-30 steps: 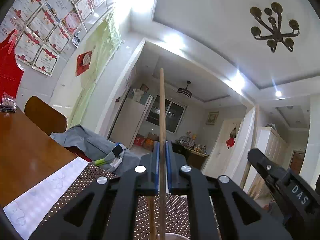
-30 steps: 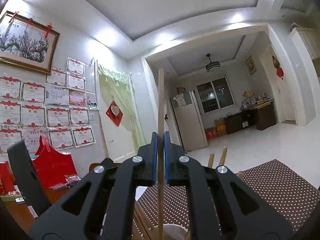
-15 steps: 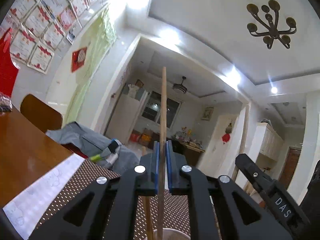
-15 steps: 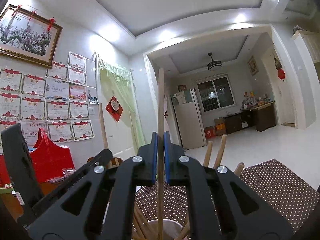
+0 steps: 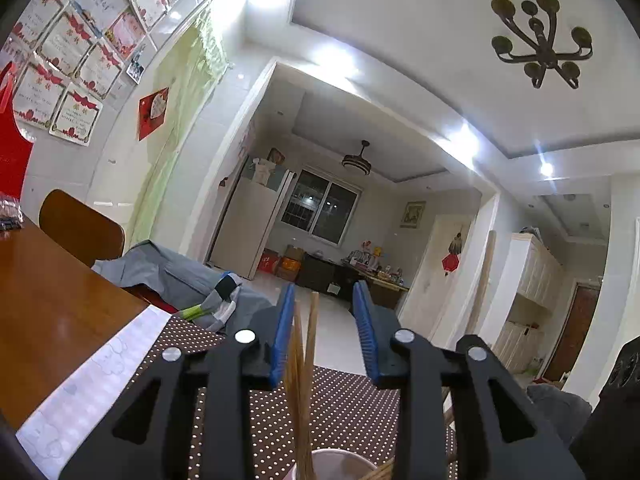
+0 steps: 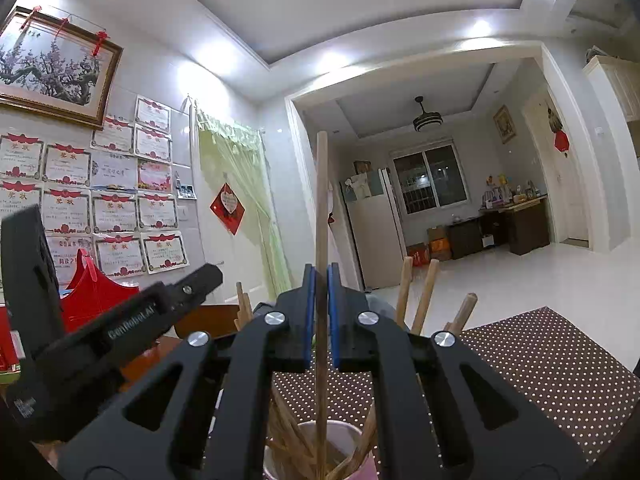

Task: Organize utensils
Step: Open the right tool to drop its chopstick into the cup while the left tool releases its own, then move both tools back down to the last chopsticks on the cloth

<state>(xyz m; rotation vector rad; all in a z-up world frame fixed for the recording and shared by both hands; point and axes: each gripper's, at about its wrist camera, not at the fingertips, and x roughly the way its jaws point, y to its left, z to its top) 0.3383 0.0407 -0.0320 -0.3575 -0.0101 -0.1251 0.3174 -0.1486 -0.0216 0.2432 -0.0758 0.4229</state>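
My left gripper [image 5: 323, 300] points level over a pale cup [image 5: 340, 458]. Its jaws are opening, and their blue pads stand apart. Two wooden chopsticks [image 5: 308, 360] rise from the cup between the pads, close to the left one, and nothing presses on them. My right gripper [image 6: 320, 276] is shut on one upright chopstick [image 6: 321, 200], whose lower end reaches into the pink cup [image 6: 360, 468]. Several more chopsticks [image 6: 424, 296] lean in that cup. The left gripper's body [image 6: 140, 312] shows at the left of the right wrist view.
The cup stands on a brown dotted placemat [image 6: 540, 360] on a wooden table [image 5: 48, 312]. A chair back [image 5: 80, 228] and grey clothing [image 5: 168, 272] lie beyond the table's far edge. A red bag [image 6: 96, 292] stands at the left.
The left jaws have parted, and the tall chopstick they held has dropped low into the cup. The right gripper keeps the same grip on its chopstick.
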